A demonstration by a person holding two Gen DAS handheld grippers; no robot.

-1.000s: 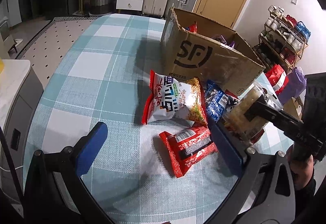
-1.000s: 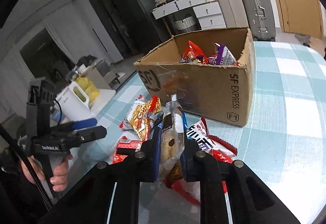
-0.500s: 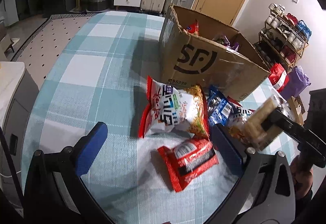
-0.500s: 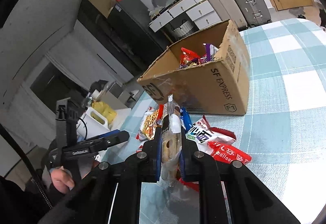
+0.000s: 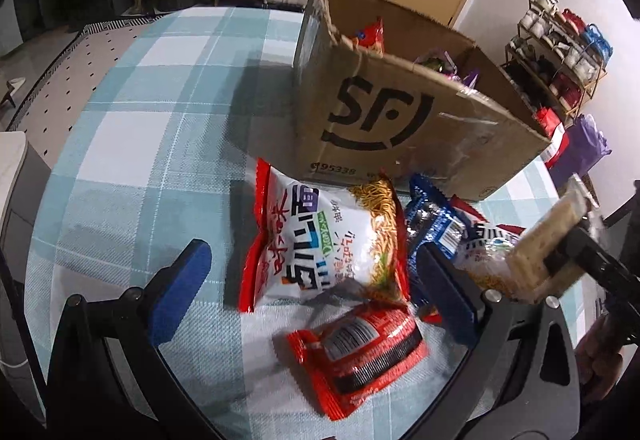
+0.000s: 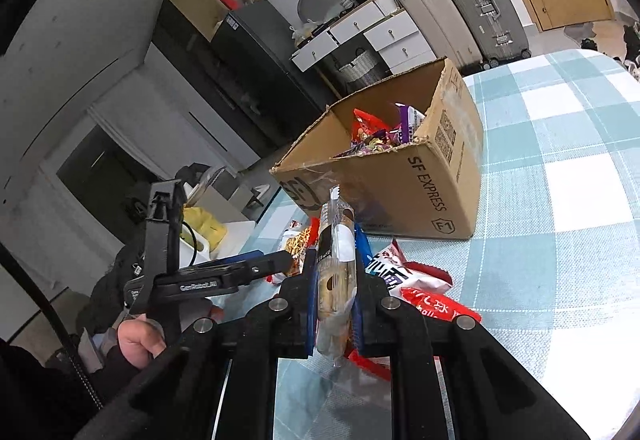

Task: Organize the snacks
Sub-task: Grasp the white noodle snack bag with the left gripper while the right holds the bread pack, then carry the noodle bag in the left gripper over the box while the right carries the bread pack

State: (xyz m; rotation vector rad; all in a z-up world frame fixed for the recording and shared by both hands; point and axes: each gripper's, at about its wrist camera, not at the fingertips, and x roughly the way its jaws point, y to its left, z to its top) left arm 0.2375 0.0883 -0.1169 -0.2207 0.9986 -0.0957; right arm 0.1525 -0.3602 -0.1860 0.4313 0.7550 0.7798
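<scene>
Checked table point(image 5: 132, 136), one box point(image 5: 400, 128), five packets

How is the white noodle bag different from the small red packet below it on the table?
The white noodle bag is bigger and puffier; the red packet is smaller and flatter. The white noodle bag lies nearer the cardboard box; the red packet lies nearer the camera. Both lie loose on the checked tablecloth.

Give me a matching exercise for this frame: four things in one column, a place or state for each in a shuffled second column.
1. cracker pack
2. white noodle bag
3. purple wrapper
4. left gripper

A. inside the cardboard box
B. jaws open, nothing between the pads
C. clamped in the right gripper
D. flat on the checked tablecloth, before the box

Pairs: 1-C, 2-D, 3-A, 4-B
</scene>
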